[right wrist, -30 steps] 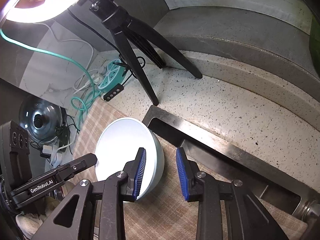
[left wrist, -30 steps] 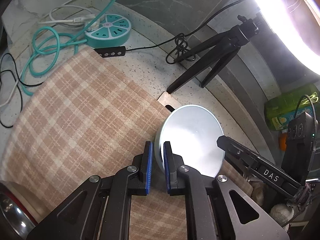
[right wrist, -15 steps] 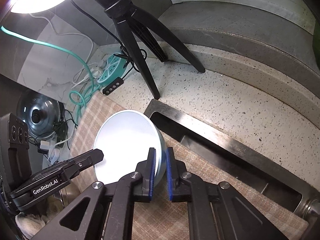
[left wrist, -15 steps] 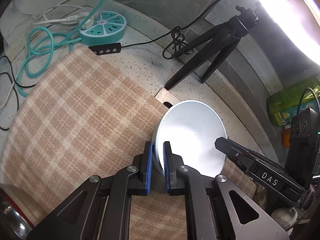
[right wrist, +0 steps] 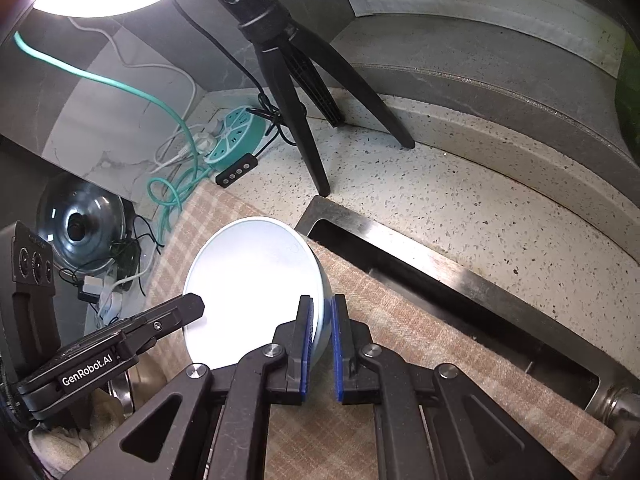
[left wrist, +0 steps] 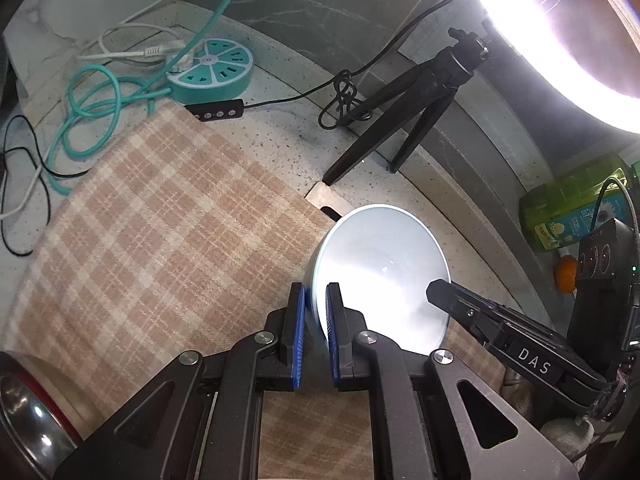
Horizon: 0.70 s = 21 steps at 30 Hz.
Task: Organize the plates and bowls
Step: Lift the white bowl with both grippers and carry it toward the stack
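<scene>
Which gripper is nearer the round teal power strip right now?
Left. The left gripper pinches the bowl rim on the side facing the teal power strip; the right gripper pinches the opposite rim, by the sink edge.

You see a pale blue bowl (left wrist: 380, 272) at centre frame, a beige-and-cream plaid cloth (left wrist: 160, 232) lower left, a teal power strip (left wrist: 212, 70) upper left, and a speckled cream counter (right wrist: 460, 208).

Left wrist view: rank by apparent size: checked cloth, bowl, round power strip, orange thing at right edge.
1. checked cloth, largest by far
2. bowl, though it sits near the camera, which inflates it
3. round power strip, farther off, so its real size against the bowl is unsure
4. orange thing, smallest and partly hidden
</scene>
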Each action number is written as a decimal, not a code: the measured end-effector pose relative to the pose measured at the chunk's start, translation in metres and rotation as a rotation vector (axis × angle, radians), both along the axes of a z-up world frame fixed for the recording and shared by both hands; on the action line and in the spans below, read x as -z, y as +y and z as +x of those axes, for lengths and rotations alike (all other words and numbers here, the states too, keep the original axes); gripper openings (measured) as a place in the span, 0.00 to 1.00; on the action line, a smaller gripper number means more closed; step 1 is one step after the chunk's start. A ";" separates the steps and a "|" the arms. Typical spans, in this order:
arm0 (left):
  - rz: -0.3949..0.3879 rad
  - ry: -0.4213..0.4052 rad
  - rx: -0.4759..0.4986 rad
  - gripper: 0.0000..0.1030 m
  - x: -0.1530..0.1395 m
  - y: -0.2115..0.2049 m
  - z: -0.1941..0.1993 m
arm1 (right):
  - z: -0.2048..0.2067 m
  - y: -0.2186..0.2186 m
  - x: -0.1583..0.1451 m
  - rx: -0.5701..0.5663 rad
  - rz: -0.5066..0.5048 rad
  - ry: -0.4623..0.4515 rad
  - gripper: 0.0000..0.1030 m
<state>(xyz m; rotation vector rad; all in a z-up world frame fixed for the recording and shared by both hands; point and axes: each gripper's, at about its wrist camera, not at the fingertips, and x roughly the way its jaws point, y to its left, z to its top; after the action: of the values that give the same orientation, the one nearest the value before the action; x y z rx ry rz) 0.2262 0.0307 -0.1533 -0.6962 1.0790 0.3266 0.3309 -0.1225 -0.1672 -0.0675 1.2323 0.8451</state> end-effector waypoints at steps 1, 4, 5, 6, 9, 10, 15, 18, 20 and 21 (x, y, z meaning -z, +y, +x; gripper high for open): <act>0.000 -0.004 0.001 0.08 -0.002 -0.001 -0.002 | -0.003 -0.002 -0.003 0.004 0.003 -0.004 0.08; 0.010 -0.018 0.013 0.08 -0.010 -0.007 -0.007 | -0.009 -0.006 -0.012 0.011 0.010 -0.017 0.08; 0.011 -0.025 0.016 0.08 -0.014 -0.008 -0.010 | -0.011 -0.007 -0.015 0.013 0.012 -0.020 0.08; 0.012 -0.032 0.018 0.08 -0.017 -0.009 -0.013 | -0.013 -0.008 -0.017 0.015 0.013 -0.024 0.08; 0.016 -0.047 0.030 0.08 -0.024 -0.012 -0.020 | -0.024 -0.010 -0.026 0.019 0.015 -0.042 0.08; 0.019 -0.051 0.034 0.08 -0.027 -0.012 -0.024 | -0.028 -0.011 -0.029 0.021 0.017 -0.047 0.08; 0.027 -0.070 0.052 0.08 -0.040 -0.012 -0.044 | -0.051 -0.011 -0.043 0.028 0.019 -0.073 0.08; 0.033 -0.081 0.063 0.08 -0.047 -0.011 -0.054 | -0.065 -0.009 -0.050 0.031 0.020 -0.088 0.08; 0.033 -0.087 0.068 0.08 -0.050 -0.010 -0.060 | -0.074 -0.010 -0.055 0.037 0.023 -0.096 0.08; 0.035 -0.089 0.071 0.08 -0.052 -0.010 -0.064 | -0.078 -0.010 -0.057 0.039 0.023 -0.099 0.08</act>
<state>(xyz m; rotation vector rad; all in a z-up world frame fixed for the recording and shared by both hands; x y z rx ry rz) 0.1625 0.0207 -0.1015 -0.6343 1.0082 0.2505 0.2525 -0.1324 -0.1104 -0.0653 1.1274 0.8126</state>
